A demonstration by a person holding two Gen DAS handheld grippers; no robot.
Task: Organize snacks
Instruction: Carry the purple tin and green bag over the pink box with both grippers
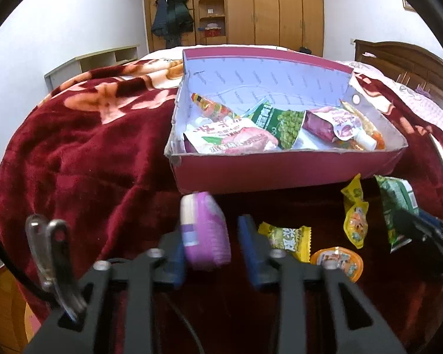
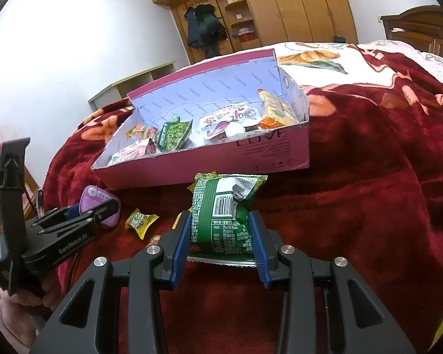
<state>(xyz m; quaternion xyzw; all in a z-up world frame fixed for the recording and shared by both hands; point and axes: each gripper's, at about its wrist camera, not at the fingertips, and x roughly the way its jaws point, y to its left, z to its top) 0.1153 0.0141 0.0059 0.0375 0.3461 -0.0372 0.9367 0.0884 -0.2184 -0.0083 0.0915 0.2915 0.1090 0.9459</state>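
The left gripper (image 1: 211, 250) has its blue pads apart, with a purple packet (image 1: 205, 230) between them; the packet touches the left pad, and a gap shows beside the right one, so whether it is truly clamped cannot be told. The packet is blurred. The right gripper (image 2: 223, 242) is clamped on a green bag (image 2: 221, 215), barcode side up, with both pads pressing its lower half.

In the left wrist view, the pink box (image 1: 280, 174) sits at 12 o'clock from the left gripper on a dark red blanket (image 1: 82, 147). Inside it lie several snack packets, among them a green pea bag (image 1: 283, 126) near the middle and a purple-and-white pouch (image 1: 330, 124) toward 2 o'clock.

On the blanket outside the box, a small yellow-green candy (image 1: 286, 239) lies just beside the right pad at 3 o'clock. An orange jelly cup (image 1: 338, 261) sits beyond it, and a yellow packet (image 1: 354, 215) stands at about 2 o'clock, near the box's front wall.

A wooden wardrobe (image 1: 274, 8) fills the far wall at 12 o'clock.
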